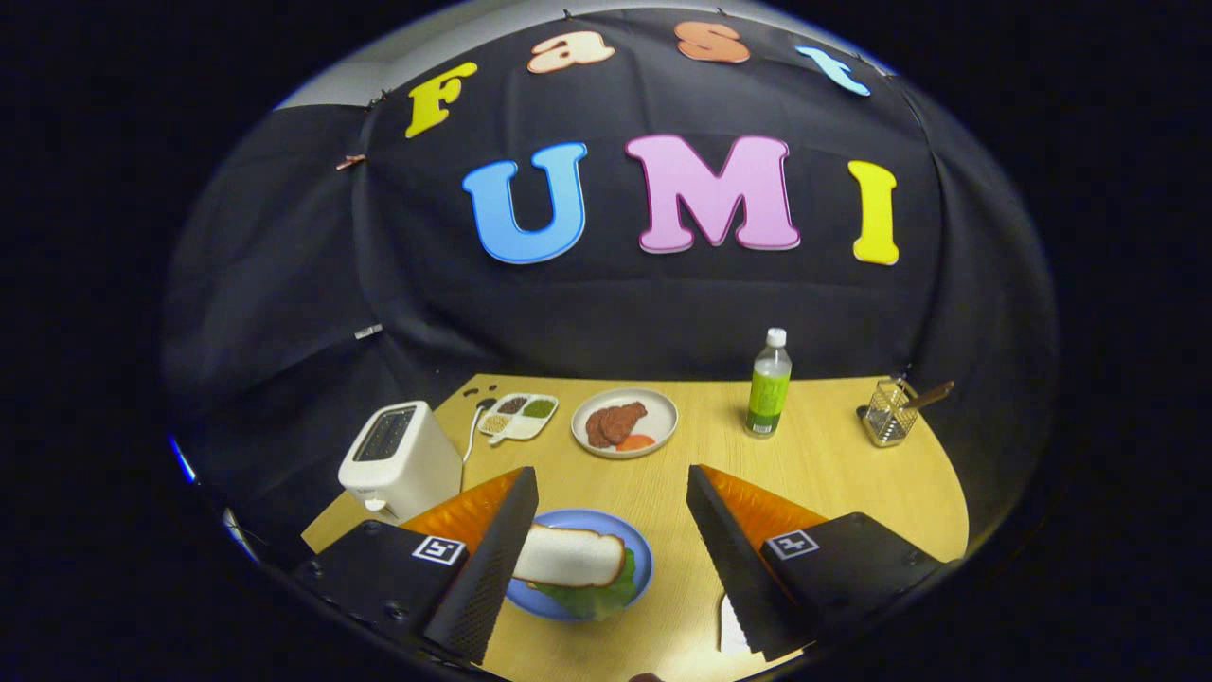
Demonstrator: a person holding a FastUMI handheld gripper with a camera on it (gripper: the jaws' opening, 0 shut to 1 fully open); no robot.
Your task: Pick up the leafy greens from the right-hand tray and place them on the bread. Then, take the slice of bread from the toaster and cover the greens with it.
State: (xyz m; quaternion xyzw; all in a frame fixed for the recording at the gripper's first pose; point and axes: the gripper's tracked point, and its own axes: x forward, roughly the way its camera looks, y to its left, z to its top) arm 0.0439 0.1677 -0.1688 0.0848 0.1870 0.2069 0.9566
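Gripper view: gripper (612,483) fingers spread wide, holding nothing. Bread slice (571,556) lies atop leafy greens (597,599) on blue plate (640,554), btwn the fingers. Toaster (400,461) beyond left finger, slots look dark.

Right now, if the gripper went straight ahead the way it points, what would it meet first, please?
Probably the white plate of brown meat slices, beyond the open gripper; the blue plate with bread over greens sits below, though depth is unclear.

Claw (611,478) wide apart, 2 fingers (492,559) holding nothing
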